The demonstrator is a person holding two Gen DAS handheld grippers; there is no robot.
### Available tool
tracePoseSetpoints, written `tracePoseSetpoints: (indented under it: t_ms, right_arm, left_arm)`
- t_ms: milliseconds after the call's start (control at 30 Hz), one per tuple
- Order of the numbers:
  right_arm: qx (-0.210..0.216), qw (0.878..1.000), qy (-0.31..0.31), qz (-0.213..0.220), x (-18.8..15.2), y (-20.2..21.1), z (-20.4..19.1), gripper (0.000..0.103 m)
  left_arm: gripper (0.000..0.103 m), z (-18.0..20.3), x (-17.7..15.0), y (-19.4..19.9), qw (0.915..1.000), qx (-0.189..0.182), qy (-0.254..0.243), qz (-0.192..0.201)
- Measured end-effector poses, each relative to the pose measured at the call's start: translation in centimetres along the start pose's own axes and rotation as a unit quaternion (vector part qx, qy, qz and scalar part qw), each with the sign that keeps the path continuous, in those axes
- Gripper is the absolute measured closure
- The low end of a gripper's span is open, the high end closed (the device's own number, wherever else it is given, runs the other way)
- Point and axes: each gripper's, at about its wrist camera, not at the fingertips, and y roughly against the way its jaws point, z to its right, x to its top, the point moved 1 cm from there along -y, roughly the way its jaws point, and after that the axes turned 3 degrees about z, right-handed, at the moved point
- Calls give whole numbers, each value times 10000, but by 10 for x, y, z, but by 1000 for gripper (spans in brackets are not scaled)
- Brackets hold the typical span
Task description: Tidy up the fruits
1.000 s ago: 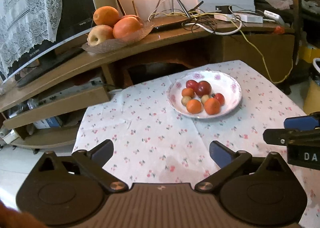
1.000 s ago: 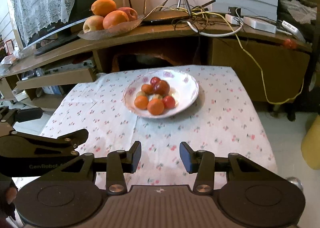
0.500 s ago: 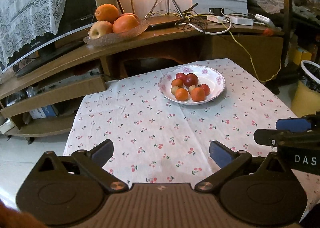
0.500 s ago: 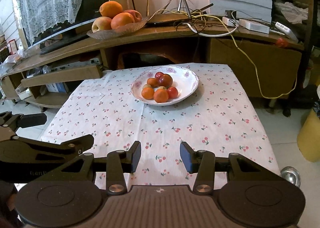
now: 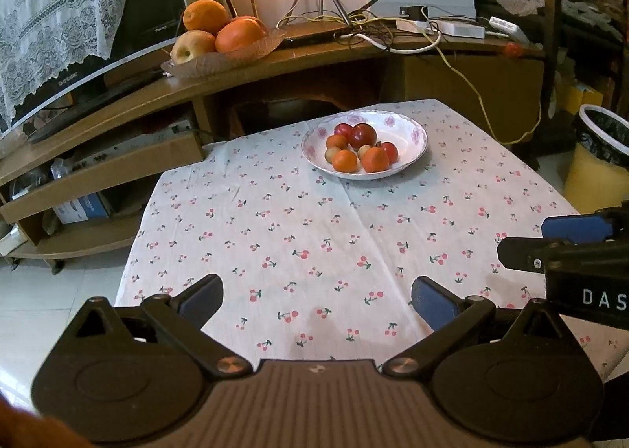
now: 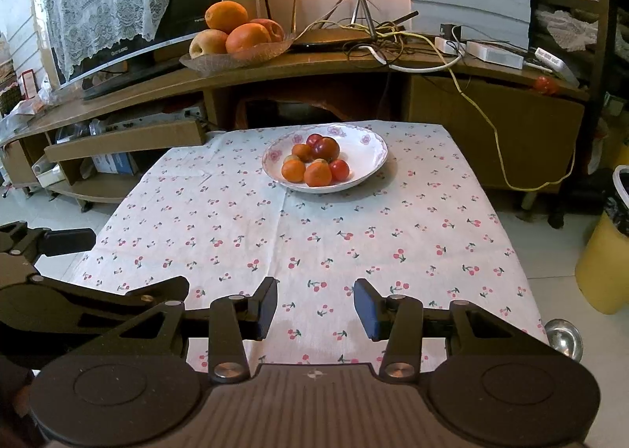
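Observation:
A white floral plate (image 5: 412, 133) (image 6: 369, 153) sits at the far end of a table with a cherry-print cloth (image 5: 334, 235) (image 6: 354, 235). It holds several small fruits: oranges (image 5: 344, 160) (image 6: 317, 174), a dark red one (image 5: 362, 135) (image 6: 326, 148) and a small red one (image 6: 339, 169). My left gripper (image 5: 316, 300) is open and empty over the table's near edge. My right gripper (image 6: 315, 308) is open and empty, also near the front edge, far from the plate.
A glass dish (image 5: 220, 59) (image 6: 236, 57) of large oranges and apples stands on a wooden cabinet behind the table, beside a TV and tangled cables (image 6: 393, 43). A yellow bin (image 5: 597, 161) (image 6: 605, 251) stands on the floor to the right.
Both grippers have pulled back from the plate, which now looks smaller and farther away. Both stay open.

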Motion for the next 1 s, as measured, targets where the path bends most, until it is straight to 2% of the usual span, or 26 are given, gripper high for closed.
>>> tracePoseSetpoints:
  t_ms: [1000]
  right_arm:
    - [2,9995,112,-301,-19,-4,-8,57]
  left_arm:
    - [0,-3,-17,-8,9991,30,174,-378]
